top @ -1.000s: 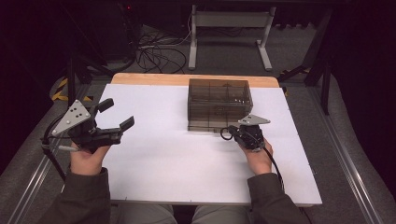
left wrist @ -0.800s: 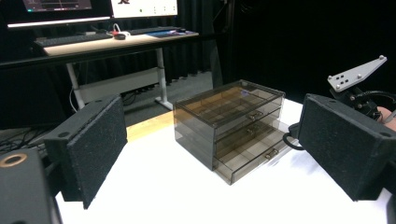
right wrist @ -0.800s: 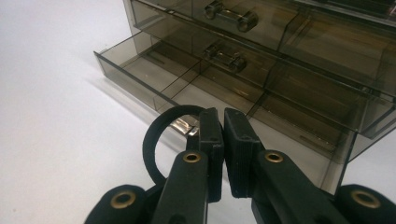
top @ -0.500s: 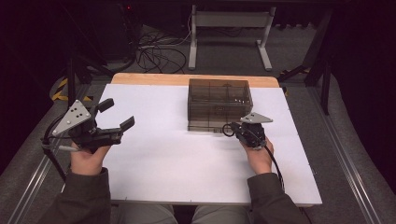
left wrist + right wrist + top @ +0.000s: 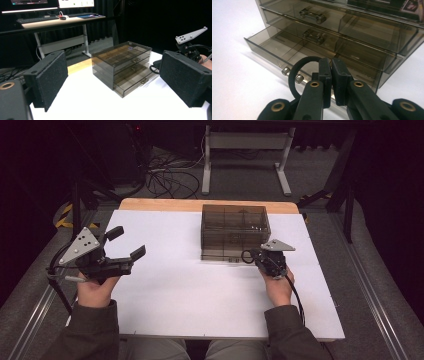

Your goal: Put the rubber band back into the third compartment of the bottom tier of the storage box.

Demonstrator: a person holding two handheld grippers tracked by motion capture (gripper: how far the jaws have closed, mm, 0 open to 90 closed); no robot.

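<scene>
Item: right gripper (image 5: 329,75), low centre of the right gripper view. You are clamping its jaws together on a black elastic hair-tie loop (image 5: 295,75), which is bulging out to the left of the pads. In the high view the same gripper (image 5: 260,256) is sitting right of centre, just at the front of the smoky transparent plastic three-drawer organiser (image 5: 234,231).

Item: bottom drawer (image 5: 287,53), pulled partly open, its small metal knob handle (image 5: 292,75) lying close behind the loop.

Risks:
- You are holding the loop near the drawer's front lip; releasing here is likely dropping it onto the white tabletop (image 5: 190,290).
- The loop is likely snagging on the handle.
- Pushing forward is likely shoving the light organiser back.

Item: left gripper (image 5: 122,255), mid-left of the high view, jaws standing wide apart, holding nothing, well apart from the organiser and not bracing it.
</scene>
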